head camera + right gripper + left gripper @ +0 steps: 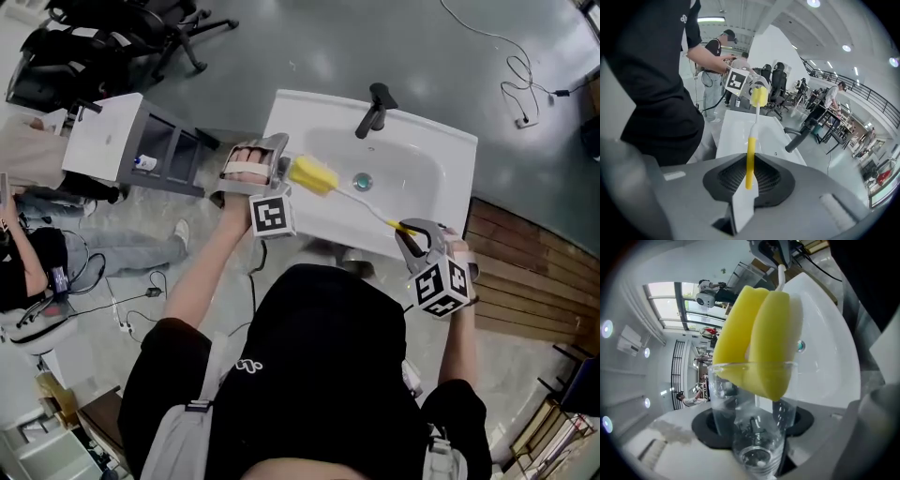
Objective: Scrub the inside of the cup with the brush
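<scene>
Now the left tongs clasp the clear glass cup at the white sink's edge — mouth towards the yellow sponge brush, tip just inside the rim — and the right tongs clench its long handle in line.

Left claw, right claw, both clamped.

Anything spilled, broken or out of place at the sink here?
Nothing stands out. The left hand-held gripper holds the cup at the sink. The right hand-held gripper grips the brush by its yellow handle, its sponge head at the cup's mouth. No spill or damage shows.
</scene>
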`<state>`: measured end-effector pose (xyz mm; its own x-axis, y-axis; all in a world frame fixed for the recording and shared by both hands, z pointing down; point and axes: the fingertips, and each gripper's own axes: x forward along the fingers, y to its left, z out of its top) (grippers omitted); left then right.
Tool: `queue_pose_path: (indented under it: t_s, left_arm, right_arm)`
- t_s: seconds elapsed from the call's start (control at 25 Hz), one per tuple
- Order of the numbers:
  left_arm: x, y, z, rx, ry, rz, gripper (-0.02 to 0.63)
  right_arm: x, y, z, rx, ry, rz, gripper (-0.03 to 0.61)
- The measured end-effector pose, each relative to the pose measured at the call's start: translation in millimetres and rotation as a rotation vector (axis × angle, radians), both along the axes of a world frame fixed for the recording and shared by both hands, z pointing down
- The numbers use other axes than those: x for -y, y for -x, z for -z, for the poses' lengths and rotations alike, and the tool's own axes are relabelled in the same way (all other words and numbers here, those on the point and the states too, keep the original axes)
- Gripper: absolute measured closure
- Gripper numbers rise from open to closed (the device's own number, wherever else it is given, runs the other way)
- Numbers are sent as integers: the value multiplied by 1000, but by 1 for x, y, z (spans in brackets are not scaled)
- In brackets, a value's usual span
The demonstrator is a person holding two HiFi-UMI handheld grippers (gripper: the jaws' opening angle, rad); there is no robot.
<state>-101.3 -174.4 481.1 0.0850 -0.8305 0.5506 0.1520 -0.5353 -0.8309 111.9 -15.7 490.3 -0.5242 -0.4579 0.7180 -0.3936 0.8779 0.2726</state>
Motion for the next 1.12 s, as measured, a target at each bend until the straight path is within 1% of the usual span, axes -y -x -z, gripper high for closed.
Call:
queue_pose_path:
  t_s: [0.08,0.12,0.24,0.44,0.56,0.88,1.12]
  left_arm:
    - [-1,-2,-1,49,-15,-26,344]
    - [-2,-3,-1,60,-25,-35,344]
    - [-1,-7,1,74,-52,-48,344]
    - [4,-12,10,117,-115,-67,344]
    - [2,-17,11,140,-137,-95,344]
    - [-9,-21,0,149,-125,-81,344]
    - [-13,-26,3,163,-128,-83,344]
  right_arm:
    - [1,-2,3,-36,-14,12,531]
    - [1,-3,5,-50,-21,16,531]
    - [2,-6,9,-69,-29,22,531]
    - [4,-4,14,-90,-15,48,530]
    - [7,-1,17,-104,-20,68,531]
    - [10,7,15,-143,1,108,531]
    - [12,11,16,-135,15,112,531]
